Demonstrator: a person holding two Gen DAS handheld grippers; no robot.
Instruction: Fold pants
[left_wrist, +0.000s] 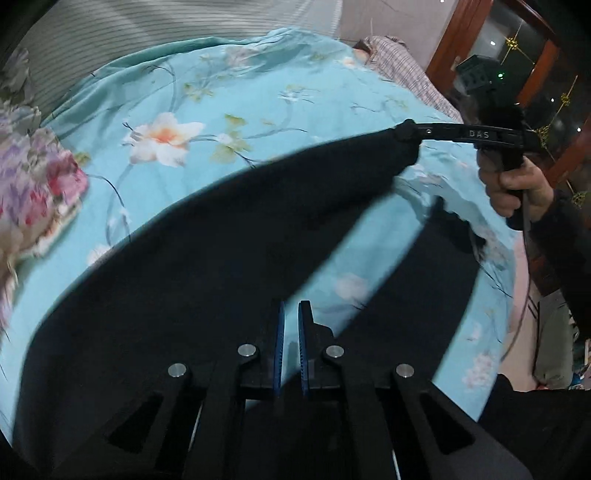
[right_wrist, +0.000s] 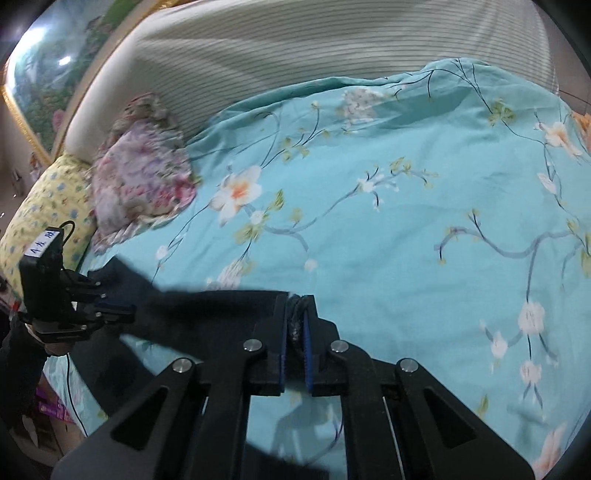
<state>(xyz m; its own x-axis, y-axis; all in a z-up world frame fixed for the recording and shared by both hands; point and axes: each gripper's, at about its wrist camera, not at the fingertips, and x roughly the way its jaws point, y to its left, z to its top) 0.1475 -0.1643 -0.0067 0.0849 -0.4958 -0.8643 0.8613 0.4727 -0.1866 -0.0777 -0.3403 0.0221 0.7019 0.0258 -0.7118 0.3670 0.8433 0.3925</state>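
The dark navy pants (left_wrist: 207, 258) hang stretched above a turquoise floral bedspread (left_wrist: 229, 92). My left gripper (left_wrist: 291, 314) is shut on one end of the pants, its blue pads pressed on the fabric. In the left wrist view my right gripper (left_wrist: 408, 133) is shut on the far corner of the pants and holds it up. In the right wrist view my right gripper (right_wrist: 295, 306) pinches a bunched edge of the pants (right_wrist: 207, 310), and the left gripper (right_wrist: 122, 308) grips the other end at the left.
A pink-purple floral pillow (right_wrist: 144, 181) and a yellow pillow (right_wrist: 48, 199) lie at the head of the bed by a striped padded headboard (right_wrist: 295, 44). A checked cloth (left_wrist: 402, 66) lies at the far bed edge. A wooden door frame (left_wrist: 458, 40) stands beyond.
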